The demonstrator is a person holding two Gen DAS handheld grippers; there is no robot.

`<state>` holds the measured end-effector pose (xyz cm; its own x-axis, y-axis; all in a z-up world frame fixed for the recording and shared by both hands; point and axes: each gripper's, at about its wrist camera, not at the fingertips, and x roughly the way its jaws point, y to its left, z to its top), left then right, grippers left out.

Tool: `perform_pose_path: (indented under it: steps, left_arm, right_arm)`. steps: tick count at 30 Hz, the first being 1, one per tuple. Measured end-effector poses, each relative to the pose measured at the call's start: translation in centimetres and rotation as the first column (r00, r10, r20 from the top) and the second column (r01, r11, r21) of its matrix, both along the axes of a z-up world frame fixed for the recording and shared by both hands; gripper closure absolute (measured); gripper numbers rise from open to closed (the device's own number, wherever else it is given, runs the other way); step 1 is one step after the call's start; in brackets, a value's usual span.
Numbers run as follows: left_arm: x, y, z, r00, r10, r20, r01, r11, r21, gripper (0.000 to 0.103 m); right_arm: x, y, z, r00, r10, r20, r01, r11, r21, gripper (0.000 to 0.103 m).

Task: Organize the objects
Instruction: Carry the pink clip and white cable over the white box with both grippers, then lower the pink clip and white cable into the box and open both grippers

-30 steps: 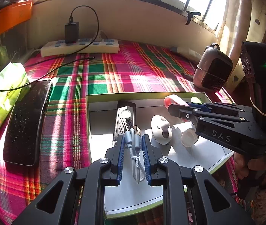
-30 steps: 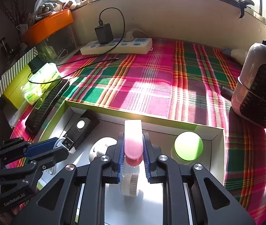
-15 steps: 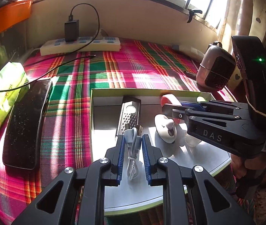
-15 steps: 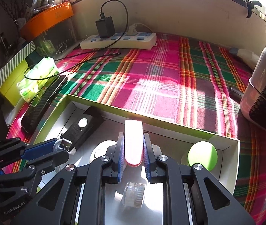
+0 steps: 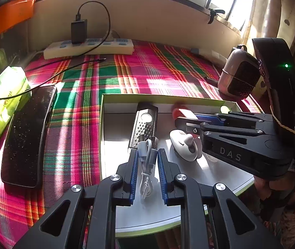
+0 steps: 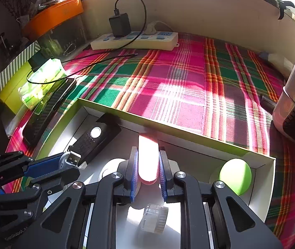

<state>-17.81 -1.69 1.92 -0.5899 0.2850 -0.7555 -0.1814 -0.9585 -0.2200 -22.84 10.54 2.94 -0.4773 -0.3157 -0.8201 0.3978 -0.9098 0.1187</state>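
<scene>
Both grippers loaded, over the box.
Left gripper (image 5: 147, 166) pinches a bundled white USB cable (image 5: 146, 167); right gripper (image 6: 147, 171) is clamped on a pink tube (image 6: 148, 158), with a clear cap (image 6: 154, 217) lying loose below it on the green-rimmed box (image 6: 147, 122) floor. Further in: white oval gadget (image 5: 183, 144), black remote-like device (image 5: 144, 125), green ball (image 6: 235, 176) in the far right corner. Beyond, plaid cloth (image 6: 184, 87), then power strip (image 6: 135, 40) at the wall.
</scene>
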Motion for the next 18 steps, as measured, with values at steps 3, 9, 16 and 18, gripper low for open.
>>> perform_pose_path:
  steps: [3,9,16,18]
  left_arm:
    - [0.06,0.04,-0.05,1.000,0.000,0.000,0.000,1.000,-0.003,0.086]
    - [0.04,-0.01,-0.03,1.000,0.000,0.000,0.000,1.000,-0.002,0.086]
    - [0.08,0.09,-0.13,1.000,-0.003,0.001,0.003,1.000,-0.014,0.086]
    - [0.06,0.12,-0.12,1.000,-0.003,0.001,0.003,1.000,-0.014,0.086]
  right_arm:
    - [-0.07,-0.06,0.02,1.000,0.001,0.000,-0.001,1.000,0.002,0.084]
    - [-0.08,-0.08,-0.07,1.000,-0.001,0.004,0.001,1.000,0.003,0.084]
    - [-0.11,0.06,-0.11,1.000,-0.007,0.007,0.007,1.000,-0.004,0.084]
    - [-0.11,0.06,-0.10,1.000,-0.007,0.007,0.007,1.000,-0.004,0.084]
